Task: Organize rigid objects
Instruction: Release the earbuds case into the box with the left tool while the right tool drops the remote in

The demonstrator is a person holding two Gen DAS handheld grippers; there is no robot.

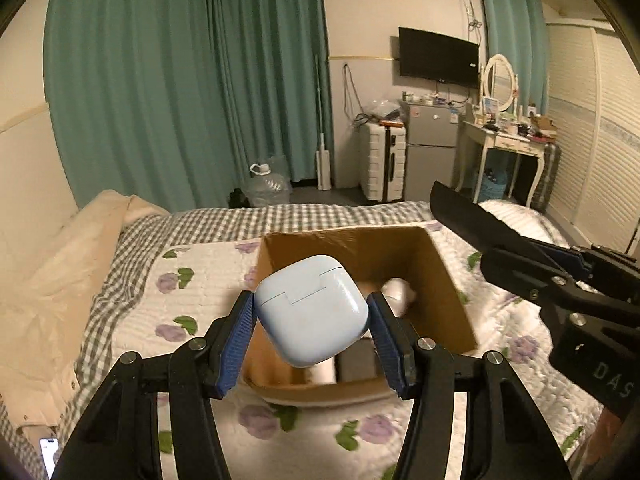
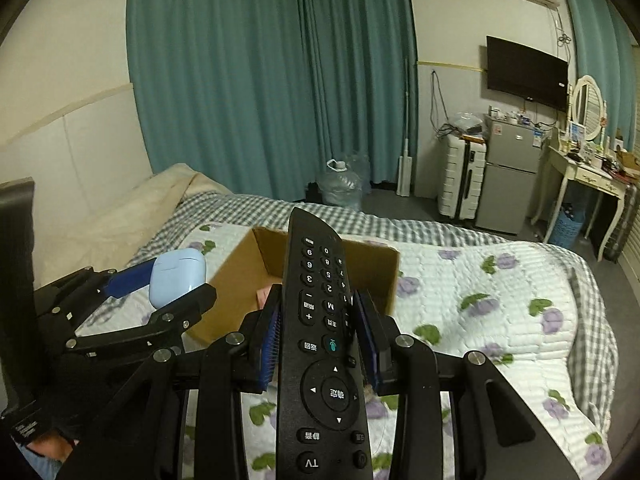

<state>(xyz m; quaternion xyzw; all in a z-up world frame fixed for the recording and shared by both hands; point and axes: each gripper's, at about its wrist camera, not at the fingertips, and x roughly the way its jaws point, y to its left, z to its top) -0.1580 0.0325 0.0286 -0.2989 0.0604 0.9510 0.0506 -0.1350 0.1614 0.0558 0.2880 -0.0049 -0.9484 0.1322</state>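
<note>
Left wrist: earbud case (image 1: 311, 310) between fingers (image 1: 239, 344)

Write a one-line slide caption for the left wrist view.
Left gripper holds a pale blue earbud case above an open cardboard box on the bed.

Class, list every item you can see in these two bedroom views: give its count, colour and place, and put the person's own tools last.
earbud case: 1, pale blue, held above the box
remote control: 1, black, held near the box
cardboard box: 1, brown, open on the bed
quilt: 1, white with purple flowers, on the bed
curtains: teal, back wall
television: 1, black, wall-mounted
fridge: 1, grey, beside the suitcase
suitcase: 1, white, on the floor
left claw: shut on the case
right claw: shut on the remote
</note>
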